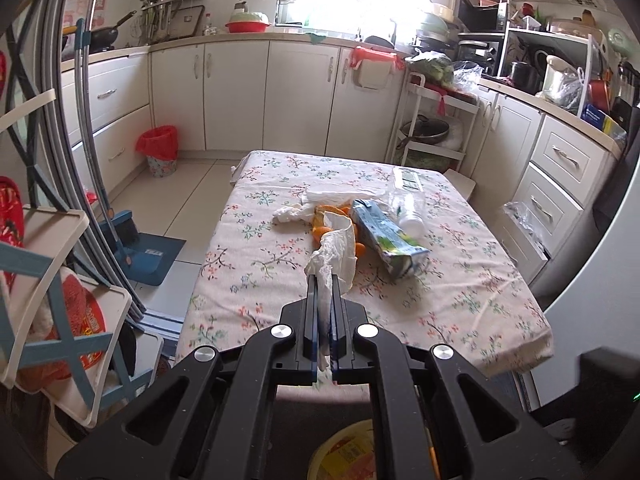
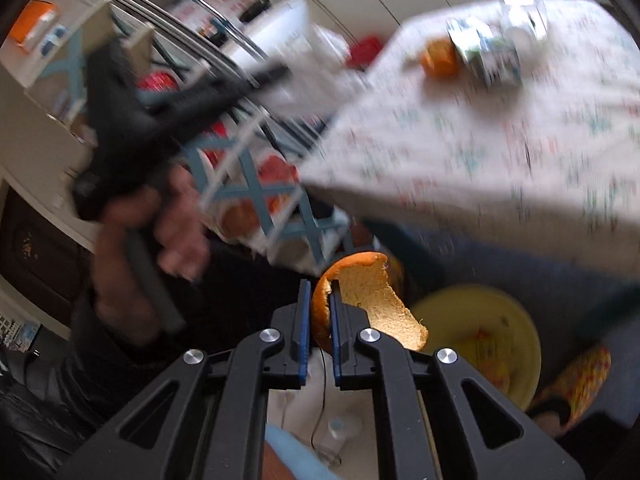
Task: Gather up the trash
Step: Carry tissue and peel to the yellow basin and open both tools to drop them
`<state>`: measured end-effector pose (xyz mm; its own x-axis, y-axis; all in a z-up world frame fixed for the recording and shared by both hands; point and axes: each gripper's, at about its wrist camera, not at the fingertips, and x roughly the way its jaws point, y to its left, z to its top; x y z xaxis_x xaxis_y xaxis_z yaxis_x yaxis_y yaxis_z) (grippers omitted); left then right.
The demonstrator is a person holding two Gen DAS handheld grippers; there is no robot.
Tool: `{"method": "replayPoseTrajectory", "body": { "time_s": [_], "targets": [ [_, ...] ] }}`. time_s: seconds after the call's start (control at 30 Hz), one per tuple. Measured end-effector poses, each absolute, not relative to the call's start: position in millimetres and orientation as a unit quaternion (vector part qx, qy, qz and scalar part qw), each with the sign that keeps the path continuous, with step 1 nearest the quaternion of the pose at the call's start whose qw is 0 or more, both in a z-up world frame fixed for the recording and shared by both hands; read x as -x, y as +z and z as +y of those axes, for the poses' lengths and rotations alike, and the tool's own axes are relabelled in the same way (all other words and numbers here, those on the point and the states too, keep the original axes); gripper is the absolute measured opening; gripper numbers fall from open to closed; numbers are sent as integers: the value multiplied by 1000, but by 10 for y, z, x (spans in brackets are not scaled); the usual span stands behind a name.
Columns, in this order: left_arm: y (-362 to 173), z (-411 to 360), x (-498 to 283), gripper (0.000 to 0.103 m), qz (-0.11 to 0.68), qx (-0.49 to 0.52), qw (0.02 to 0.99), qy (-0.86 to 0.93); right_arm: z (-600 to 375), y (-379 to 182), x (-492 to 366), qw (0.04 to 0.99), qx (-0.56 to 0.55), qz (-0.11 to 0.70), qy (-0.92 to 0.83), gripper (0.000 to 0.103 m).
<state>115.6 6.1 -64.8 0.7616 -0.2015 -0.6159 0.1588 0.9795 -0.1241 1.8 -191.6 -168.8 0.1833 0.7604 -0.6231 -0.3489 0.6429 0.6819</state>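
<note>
Your left claw [image 1: 325, 280] is pinched tight on a white tissue [image 1: 334, 258], which hangs crumpled past the fingertips above the near part of the desk [image 1: 460, 300], the floral-cloth one. Your right claw [image 2: 320, 294] is clamped narrow on a piece of orange peel [image 2: 372, 300], pith side showing, held off the desk's near edge and above a yellow bin [image 2: 480, 320] on the floor; the right wrist view is heavily blurred. Rest of the trash sits mid-desk: a blue-green crushed carton [image 1: 386, 240] lying on its side, more orange peel [image 1: 324, 224] just left of the carton, another crumpled tissue [image 1: 290, 213] left of that peel, a clear plastic bottle [image 1: 404, 208] touching the carton's far side, and a white plastic wrapper [image 1: 344, 196] behind them. A red-lined waste basket [image 1: 159, 150] stands on the floor well beyond the desk's far left corner, against the cabinets. A blue dustpan [image 1: 152, 254] lies on the floor left of the desk. In the right wrist view your left hand [image 2: 160, 220] grips its claw handle, left of the desk edge.
</note>
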Motion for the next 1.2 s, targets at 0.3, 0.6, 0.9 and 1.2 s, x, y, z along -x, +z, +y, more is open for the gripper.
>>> {"method": "replayPoseTrajectory", "body": {
  "time_s": [0.3,0.6,0.9,1.2],
  "targets": [
    [-568,15,-806,4,324,29,939,-107,-1767,-1955,24,733,-145,569,342,10],
    [-544,21,-670,4,325,30,939,-111,-1671,-2164,54,721,-96,610,314,29],
    [-553,22,-567,4,329,31,937,-114,-1850,-2140,-15,757,-78,599,251,60],
    [-684,26,-331,4,365,58,918,-143,-2233,-1687,-79,833,-138,499,196,68]
  ]
}}
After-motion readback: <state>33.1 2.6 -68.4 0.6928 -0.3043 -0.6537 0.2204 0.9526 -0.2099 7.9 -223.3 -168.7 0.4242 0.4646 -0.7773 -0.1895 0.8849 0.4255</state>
